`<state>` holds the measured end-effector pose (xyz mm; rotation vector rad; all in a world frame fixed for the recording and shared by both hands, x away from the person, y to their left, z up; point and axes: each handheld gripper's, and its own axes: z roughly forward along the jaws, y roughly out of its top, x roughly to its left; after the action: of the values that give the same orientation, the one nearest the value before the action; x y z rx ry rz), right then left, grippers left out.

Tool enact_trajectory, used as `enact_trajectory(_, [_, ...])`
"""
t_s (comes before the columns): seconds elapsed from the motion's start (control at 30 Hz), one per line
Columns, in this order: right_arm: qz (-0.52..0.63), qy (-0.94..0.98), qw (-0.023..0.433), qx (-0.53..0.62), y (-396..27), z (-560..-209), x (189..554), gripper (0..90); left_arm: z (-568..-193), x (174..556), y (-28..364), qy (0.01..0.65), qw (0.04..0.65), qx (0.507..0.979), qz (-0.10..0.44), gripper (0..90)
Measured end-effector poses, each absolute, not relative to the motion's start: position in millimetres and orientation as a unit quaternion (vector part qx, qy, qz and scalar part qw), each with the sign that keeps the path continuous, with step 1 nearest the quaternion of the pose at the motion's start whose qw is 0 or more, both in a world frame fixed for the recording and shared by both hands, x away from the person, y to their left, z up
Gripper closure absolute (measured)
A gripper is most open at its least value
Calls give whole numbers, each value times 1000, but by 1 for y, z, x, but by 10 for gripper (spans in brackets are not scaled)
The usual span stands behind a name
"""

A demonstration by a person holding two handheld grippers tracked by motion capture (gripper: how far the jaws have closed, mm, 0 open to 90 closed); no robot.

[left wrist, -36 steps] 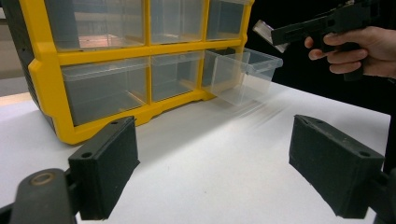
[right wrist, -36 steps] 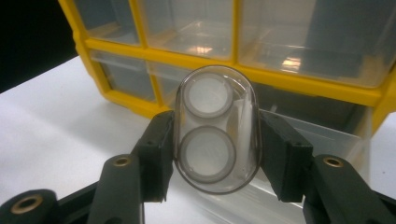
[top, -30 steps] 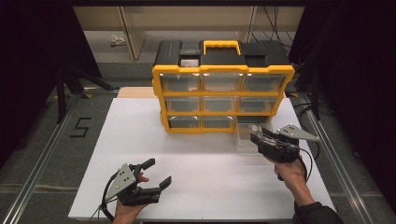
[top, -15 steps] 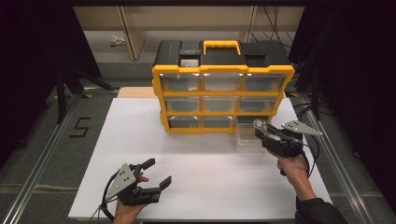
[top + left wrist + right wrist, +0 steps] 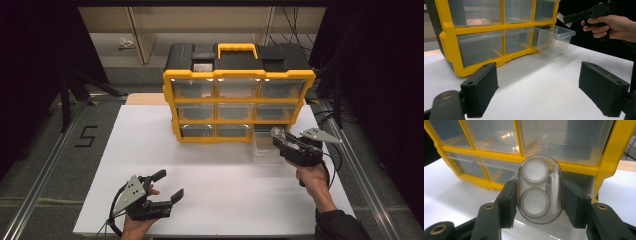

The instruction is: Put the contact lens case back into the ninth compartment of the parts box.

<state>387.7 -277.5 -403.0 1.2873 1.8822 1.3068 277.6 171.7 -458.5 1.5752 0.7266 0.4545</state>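
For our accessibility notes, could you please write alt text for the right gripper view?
The right claw is shut on a clear oval case holding two round white discs, above an open clear drawer. Behind stands a yellow-framed organizer with clear drawers on a white table.

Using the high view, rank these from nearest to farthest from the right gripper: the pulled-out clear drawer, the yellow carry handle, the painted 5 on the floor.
1. Pulled-out clear drawer, just beside the right gripper.
2. Yellow carry handle, atop the cabinet, farther back.
3. Painted 5, on the floor far left.
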Motion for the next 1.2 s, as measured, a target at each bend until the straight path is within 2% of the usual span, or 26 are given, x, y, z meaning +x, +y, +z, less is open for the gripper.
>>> enact_trajectory(0.9, [464,699,233,491,-275,-410,398,487,-458,278,173,322,633,678,188,153])
enact_trajectory(1.03, [471,697,229,490,-276,-408,398,403,-458,278,173,321,633,679,188,153])
enact_trajectory(1.2, [479,691,229,490,-275,-405,396,373,-458,278,173,320,633,679,189,153])
